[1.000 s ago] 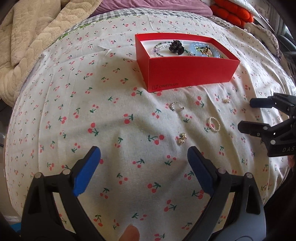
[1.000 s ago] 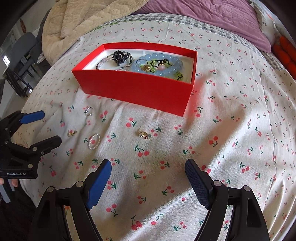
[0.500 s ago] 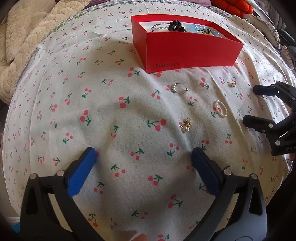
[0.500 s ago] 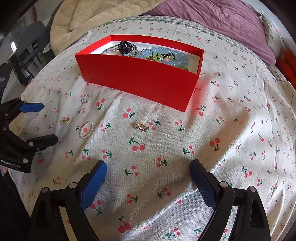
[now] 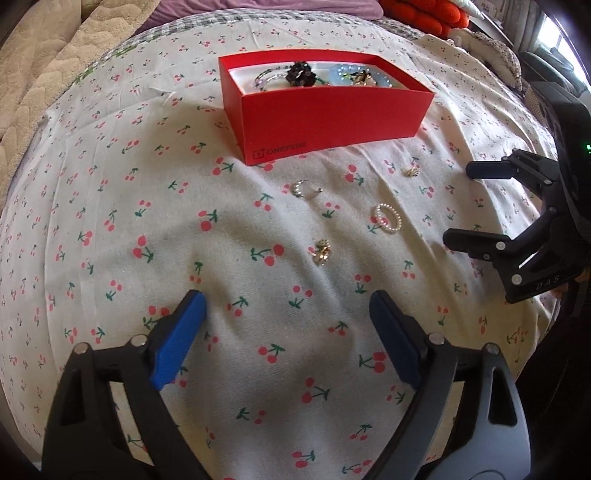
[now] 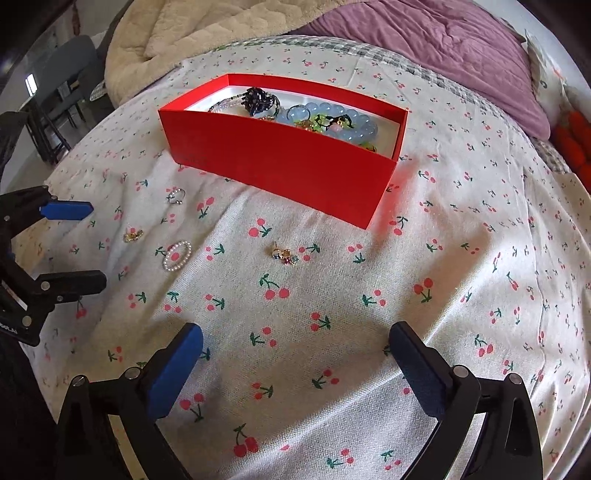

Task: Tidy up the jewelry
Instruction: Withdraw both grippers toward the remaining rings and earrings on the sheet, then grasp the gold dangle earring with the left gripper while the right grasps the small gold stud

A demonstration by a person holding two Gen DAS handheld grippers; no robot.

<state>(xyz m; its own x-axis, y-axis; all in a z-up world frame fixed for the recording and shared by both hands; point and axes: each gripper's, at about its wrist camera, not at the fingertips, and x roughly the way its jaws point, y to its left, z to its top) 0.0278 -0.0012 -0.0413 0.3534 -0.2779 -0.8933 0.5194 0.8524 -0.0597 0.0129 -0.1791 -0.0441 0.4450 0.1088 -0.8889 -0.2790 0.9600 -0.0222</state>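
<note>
A bed covered by a white cloth [image 5: 110, 206] printed with small red cherries. On it sits an open red box [image 5: 325, 110], its near wall marked with a brand logo. Inside the box lie a dark beaded piece [image 6: 258, 99], a clear bead bracelet [image 5: 266, 77] and a pale blue bead bracelet [image 6: 351, 123], tangled with smaller bits that are too small to make out.

Four small pieces lie loose on the cloth, on the near side of the box. In the left wrist view, a silver ring [image 5: 304, 188] sits nearest the box, a white pearl ring [image 5: 388, 218] lies to its right and nearer, a small gold earring [image 5: 322, 252] is nearest the camera, and a gold charm [image 5: 411, 170] lies farther right, close to the box's near right corner. In the right wrist view that charm [image 6: 284, 254] shows coloured stones.

The left gripper [image 5: 288, 325] hovers low over the cloth with its blue-padded fingers [image 5: 177, 339] spread wide, gripping nothing; the gold earring lies just beyond the gap. The right gripper [image 6: 295, 354] is likewise spread wide and empty, above bare cloth nearer than the charm. Each gripper shows at the edge of the other's view.

Beyond the cloth, far off, are a beige quilted blanket [image 6: 184, 33], a purple quilt [image 6: 424, 40] and an orange cushion [image 5: 424, 14]
</note>
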